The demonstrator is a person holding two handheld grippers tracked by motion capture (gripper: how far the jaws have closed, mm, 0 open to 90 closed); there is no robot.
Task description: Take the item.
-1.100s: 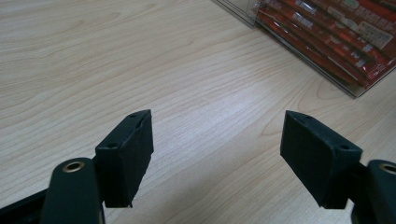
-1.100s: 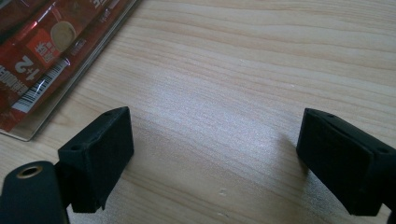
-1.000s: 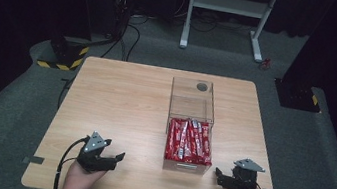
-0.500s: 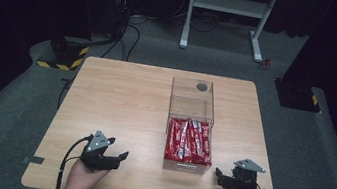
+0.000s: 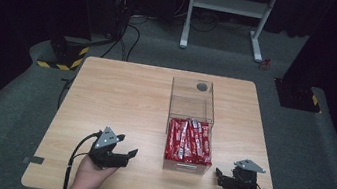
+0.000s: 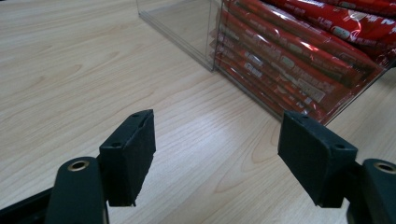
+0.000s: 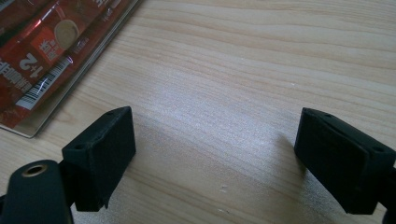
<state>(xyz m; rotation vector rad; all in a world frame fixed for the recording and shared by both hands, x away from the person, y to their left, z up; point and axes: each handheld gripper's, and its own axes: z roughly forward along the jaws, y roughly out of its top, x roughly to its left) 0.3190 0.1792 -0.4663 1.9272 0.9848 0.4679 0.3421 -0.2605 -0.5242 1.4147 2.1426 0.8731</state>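
Note:
A clear plastic box [image 5: 192, 103] stands on the wooden table [image 5: 120, 97], right of centre. Its near half is packed with red snack packets [image 5: 189, 140]; its far half holds nothing. My left gripper [image 5: 127, 148] hovers left of the box's near end, open, and points toward it. In the left gripper view the open jaws [image 6: 217, 144] frame bare table, with the box wall [image 6: 187, 28] and the red packets [image 6: 299, 60] ahead. My right gripper [image 5: 221, 177] rests right of the box's near corner, open. In the right gripper view the open gripper [image 7: 215, 154] is over wood, with red packets [image 7: 42, 42] at upper left.
A small dark round spot [image 5: 202, 86] shows at the box's far end. Beyond the table are grey carpet, a white frame stand [image 5: 227, 12] and black equipment with cables [image 5: 117, 16]. A yellow-and-black striped base [image 5: 64, 53] sits off the far left corner.
My left gripper has shifted a little to the right toward the box and risen slightly, its jaws still open. The right gripper and the box have not moved.

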